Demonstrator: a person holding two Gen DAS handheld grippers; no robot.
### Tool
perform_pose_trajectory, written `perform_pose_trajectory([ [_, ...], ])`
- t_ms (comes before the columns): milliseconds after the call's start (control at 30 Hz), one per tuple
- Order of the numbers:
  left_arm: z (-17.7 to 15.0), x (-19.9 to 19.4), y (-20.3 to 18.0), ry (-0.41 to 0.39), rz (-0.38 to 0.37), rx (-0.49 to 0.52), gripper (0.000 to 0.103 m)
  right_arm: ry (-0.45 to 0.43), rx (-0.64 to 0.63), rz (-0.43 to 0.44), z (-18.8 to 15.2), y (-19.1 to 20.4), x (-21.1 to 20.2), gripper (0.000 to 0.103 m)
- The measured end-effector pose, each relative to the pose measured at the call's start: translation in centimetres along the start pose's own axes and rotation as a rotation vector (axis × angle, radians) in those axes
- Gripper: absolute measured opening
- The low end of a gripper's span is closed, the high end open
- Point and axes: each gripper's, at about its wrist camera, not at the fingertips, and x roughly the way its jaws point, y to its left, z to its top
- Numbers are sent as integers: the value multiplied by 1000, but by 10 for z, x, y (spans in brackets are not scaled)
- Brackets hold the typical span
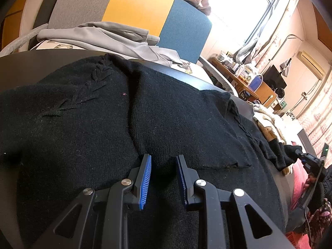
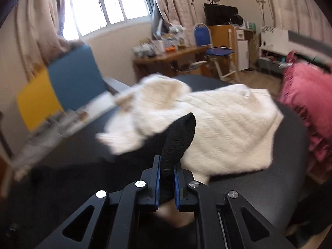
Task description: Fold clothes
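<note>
A black knit sweater (image 1: 87, 124) lies spread over the dark table (image 1: 186, 76), one part folded across the middle. My left gripper (image 1: 163, 161) is open just above the sweater, with its blue pads (image 1: 145, 182) either side of a fold of cloth. My right gripper (image 2: 167, 166) is shut on a black piece of the sweater (image 2: 178, 137) that sticks up from between its fingers. The right gripper also shows at the right edge of the left wrist view (image 1: 311, 161), holding the sweater's far end.
A white knit sweater (image 2: 217, 124) lies on the dark table (image 2: 280, 182) beyond the right gripper. A grey garment (image 1: 99, 35) lies on a blue and yellow chair (image 1: 157, 16) behind the table. A pink cloth (image 2: 305, 103) is at right. A cluttered desk (image 2: 166, 56) stands by the window.
</note>
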Motion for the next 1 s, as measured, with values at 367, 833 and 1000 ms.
perform_pose_trajectory([
  [367,4,1,-14,21,56,47,26,73,-77,453,-62,148,-15,11],
  [833,13,36,-137,253,-309,57,38,197,84,496,-153,161,24,55],
  [1000,19,70,-160,380,-428,-105,46,211,67,513,-155,167,34,57],
])
